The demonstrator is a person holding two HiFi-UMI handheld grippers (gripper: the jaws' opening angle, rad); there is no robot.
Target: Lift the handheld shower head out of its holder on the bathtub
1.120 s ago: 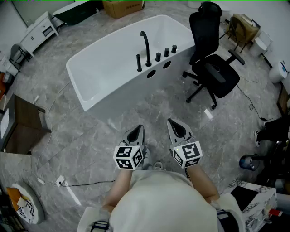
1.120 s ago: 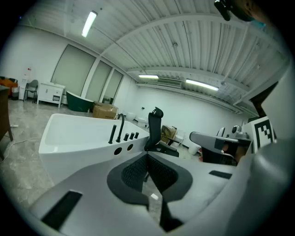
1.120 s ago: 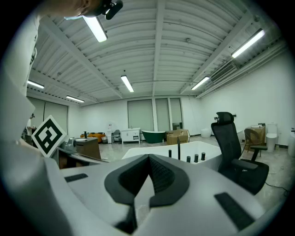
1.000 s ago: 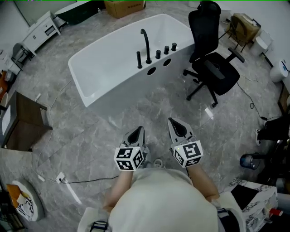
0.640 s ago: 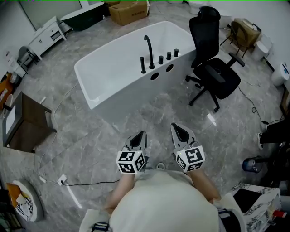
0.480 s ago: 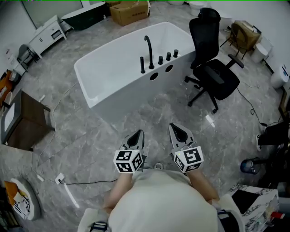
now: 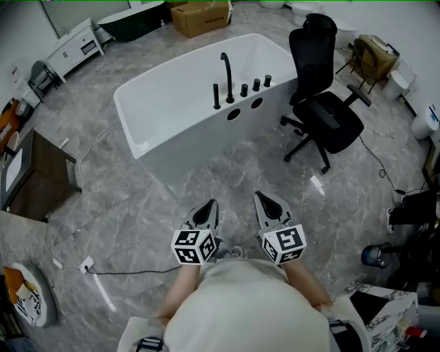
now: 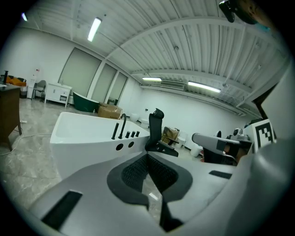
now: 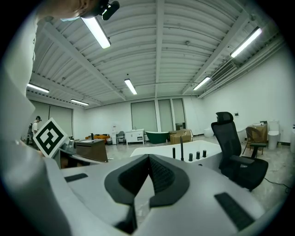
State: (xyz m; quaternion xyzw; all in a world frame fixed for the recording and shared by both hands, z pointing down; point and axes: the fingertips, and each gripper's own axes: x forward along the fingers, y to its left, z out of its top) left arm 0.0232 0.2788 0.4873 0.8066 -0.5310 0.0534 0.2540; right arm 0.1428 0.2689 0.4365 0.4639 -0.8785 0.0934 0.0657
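Observation:
The white bathtub stands across the grey floor ahead of me. On its near rim a short black handheld shower head stands upright in its holder, left of the tall curved black faucet and three knobs. My left gripper and right gripper are side by side close to my body, well short of the tub, both shut with nothing in them. The shower head shows small in the left gripper view beyond my left gripper. It also appears as a short black shower head past my right gripper.
A black office chair stands right of the tub's end. A brown desk is at the left, with a cable and socket on the floor near it. A cardboard box and a white cabinet sit behind the tub.
The whole view has shifted: the tub now sits a little lower and further right in the head view. Both grippers stay shut, side by side in front of me.

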